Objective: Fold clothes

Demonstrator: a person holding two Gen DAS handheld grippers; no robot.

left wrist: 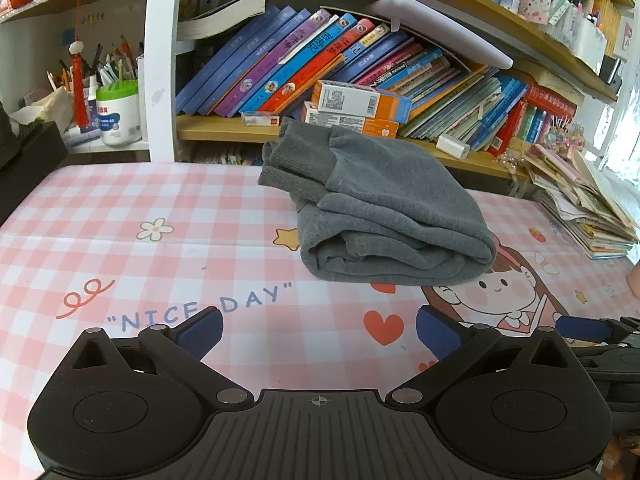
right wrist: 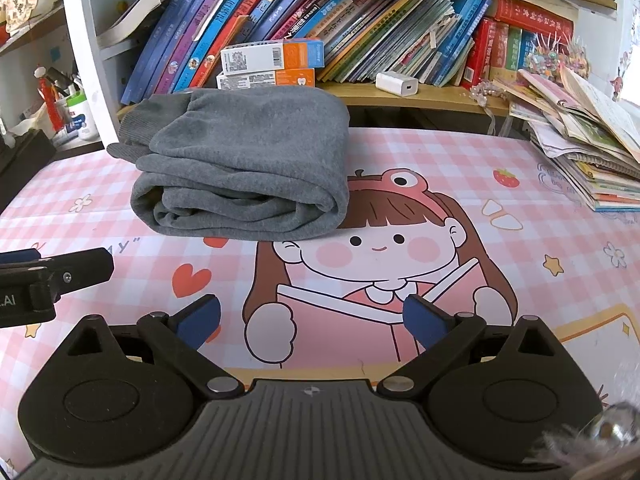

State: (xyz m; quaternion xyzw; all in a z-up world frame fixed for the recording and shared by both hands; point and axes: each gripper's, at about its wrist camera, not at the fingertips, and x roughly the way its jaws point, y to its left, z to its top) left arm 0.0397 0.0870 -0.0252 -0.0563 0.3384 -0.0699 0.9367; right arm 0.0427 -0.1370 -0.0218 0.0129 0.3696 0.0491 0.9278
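Nearest item: left gripper [left wrist: 318,330], black body, blue-padded fingers [left wrist: 202,330] spread wide apart, nothing between them, held low over the near edge of the table [left wrist: 120,208]. Right gripper [right wrist: 312,320], same make, fingers likewise wide apart and empty, positioned just right of the left one; its left neighbour showed at the near left of the right wrist view. Both stood well back from the work, which reads as a withdrawal posture: folding appeared complete or nearly so.

Grey garment [right wrist: 248,160], fleece, ribbed cuffs [left wrist: 280,156] to the far left, lay folded in a compact stack on the pink checked table cover [right wrist: 520,168], towards the far side and partly over the cartoon girl print [right wrist: 380,248]. Rounded fold faced near; layers roughly aligned.

Behind: bookshelf [left wrist: 224,128] with leaning books [left wrist: 288,64] and orange-and-white boxes [left wrist: 360,100]. Far right: loose pile of booklets [right wrist: 580,152].
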